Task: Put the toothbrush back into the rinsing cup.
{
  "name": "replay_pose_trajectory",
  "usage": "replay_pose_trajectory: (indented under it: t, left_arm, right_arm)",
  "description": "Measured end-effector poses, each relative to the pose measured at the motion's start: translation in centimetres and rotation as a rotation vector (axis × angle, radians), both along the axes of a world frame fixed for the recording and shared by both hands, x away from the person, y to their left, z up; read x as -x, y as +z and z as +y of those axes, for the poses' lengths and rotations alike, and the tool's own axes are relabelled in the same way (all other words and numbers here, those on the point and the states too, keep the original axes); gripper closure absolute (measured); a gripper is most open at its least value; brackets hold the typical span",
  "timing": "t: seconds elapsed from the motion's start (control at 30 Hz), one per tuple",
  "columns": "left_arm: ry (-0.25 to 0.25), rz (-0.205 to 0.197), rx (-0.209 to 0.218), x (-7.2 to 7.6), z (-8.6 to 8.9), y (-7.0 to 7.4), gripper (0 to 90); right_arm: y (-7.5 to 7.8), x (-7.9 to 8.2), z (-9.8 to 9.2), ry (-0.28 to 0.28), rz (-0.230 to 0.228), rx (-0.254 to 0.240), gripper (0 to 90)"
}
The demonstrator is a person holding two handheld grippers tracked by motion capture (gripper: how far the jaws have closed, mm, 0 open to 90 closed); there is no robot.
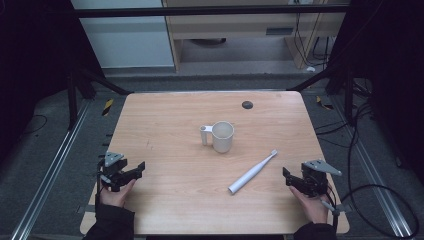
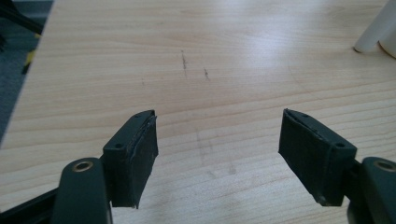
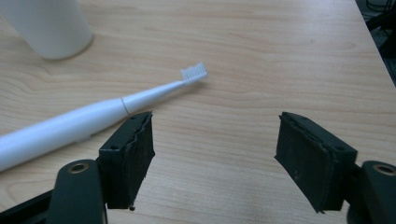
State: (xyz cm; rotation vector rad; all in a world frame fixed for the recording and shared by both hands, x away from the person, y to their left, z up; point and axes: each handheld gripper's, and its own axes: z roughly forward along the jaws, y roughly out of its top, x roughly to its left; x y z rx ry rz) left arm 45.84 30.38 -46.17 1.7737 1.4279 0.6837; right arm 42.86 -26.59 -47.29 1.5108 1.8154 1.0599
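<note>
While toothbrush (image 1: 252, 173) lies flat, both grippers gape.

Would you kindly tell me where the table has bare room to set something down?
The left half of the table, between the left tongs and the mug, is bare. So is the far strip between the mug and the dark round spot. It is crowded at centre-right, where the toothbrush lies beside the right tongs.

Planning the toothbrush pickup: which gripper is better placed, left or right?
Right. The right gripper sits open just beside the toothbrush; the left gripper is open too but farther off, across bare table.
</note>
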Motion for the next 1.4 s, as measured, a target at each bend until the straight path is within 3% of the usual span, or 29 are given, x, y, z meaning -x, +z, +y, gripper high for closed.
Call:
replay_pose_trajectory:
  t: [0.1, 0.27, 0.6, 0.83, 1.4]
  left_arm:
    - [0.005, 0.002, -0.011, 0.1, 0.1, 0.2, 28.8]
    - [0.009, 0.009, -0.037, 0.1, 0.0, 0.2, 32.4]
    - [0.003, 0.017, -0.033, 0.0, -0.2, 0.3, 37.0]
    - [0.008, 0.020, -0.044, 0.0, -0.5, 0.2, 39.6]
    - [0.012, 0.025, -0.054, -0.1, -0.5, 0.2, 41.4]
  right_arm:
    - [0.4, 0.4, 0.2, 0.006, -0.010, -0.006, 30.8]
    - [0.5, 0.4, 0.6, 0.036, 0.011, -0.019, 34.3]
    - [1.6, 0.4, 2.1, 0.094, -0.021, -0.018, 41.7]
    - [2.3, 0.1, 3.8, 0.159, -0.039, -0.032, 50.7]
    - [2.1, -1.4, 8.7, 0.317, -0.013, -0.007, 65.3]
